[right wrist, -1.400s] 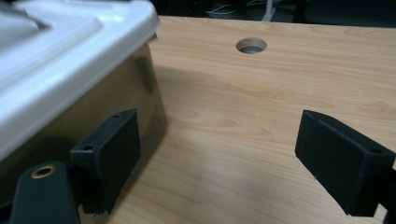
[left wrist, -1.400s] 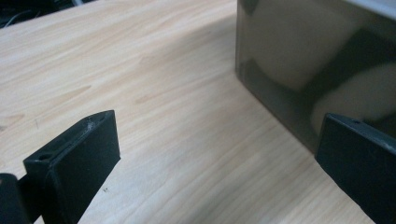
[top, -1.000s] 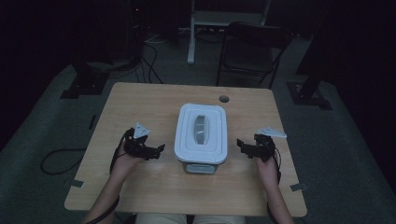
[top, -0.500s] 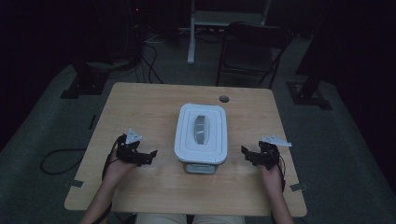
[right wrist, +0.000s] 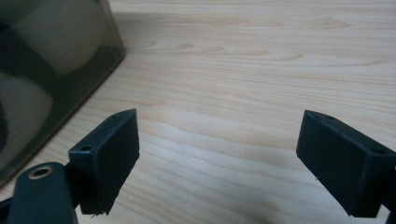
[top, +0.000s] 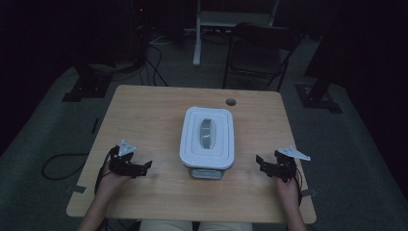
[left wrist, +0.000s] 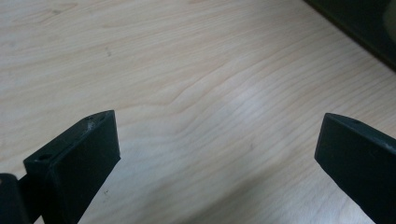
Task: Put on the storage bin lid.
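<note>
We've got a lidded container [top: 207, 139] sitting mid-table, a bit toward our side, long axis running front-to-back, i.e. away from us; its white lid [top: 208, 132] is on, w/ a grey handle [top: 207, 131] along the same axis. The clear base pokes out at the near end, and in the right gripper view its smoky wall [right wrist: 51, 70] is cut off at the frame's left; contents are just pale blurry shapes, can't ID them. No brand or writing legible anywhere. Our left gripper [top: 146, 168] rests on the table [top: 144, 110] left of the container, well apart, jaws wide, nothing between them. Right gripper [top: 260, 162] sits near the container's right side, not touching, jaws also spread wide & empty. Room around the table is v. dark, so chair [top: 257, 50] & cables are hard to make out
</note>
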`<move>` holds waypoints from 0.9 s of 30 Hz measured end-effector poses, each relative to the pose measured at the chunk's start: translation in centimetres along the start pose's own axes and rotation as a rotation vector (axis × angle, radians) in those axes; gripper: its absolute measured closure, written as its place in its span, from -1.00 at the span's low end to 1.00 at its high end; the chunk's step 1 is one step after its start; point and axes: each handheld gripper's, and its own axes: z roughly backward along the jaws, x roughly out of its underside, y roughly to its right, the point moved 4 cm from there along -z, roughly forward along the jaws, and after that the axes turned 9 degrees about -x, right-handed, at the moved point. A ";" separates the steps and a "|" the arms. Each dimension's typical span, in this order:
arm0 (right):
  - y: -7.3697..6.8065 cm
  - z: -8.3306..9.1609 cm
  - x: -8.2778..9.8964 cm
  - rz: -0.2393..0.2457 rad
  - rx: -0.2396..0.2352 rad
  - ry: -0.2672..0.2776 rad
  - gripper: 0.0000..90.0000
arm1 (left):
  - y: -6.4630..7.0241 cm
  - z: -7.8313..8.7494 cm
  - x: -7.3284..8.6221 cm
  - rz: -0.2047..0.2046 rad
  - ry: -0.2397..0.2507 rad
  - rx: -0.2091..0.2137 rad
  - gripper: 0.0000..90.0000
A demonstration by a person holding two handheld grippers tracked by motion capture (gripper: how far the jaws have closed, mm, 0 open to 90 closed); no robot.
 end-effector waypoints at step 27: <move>2.7 3.8 3.4 -0.051 0.165 -0.035 -0.70 | -3.2 3.4 4.5 0.103 -0.006 -0.130 -0.98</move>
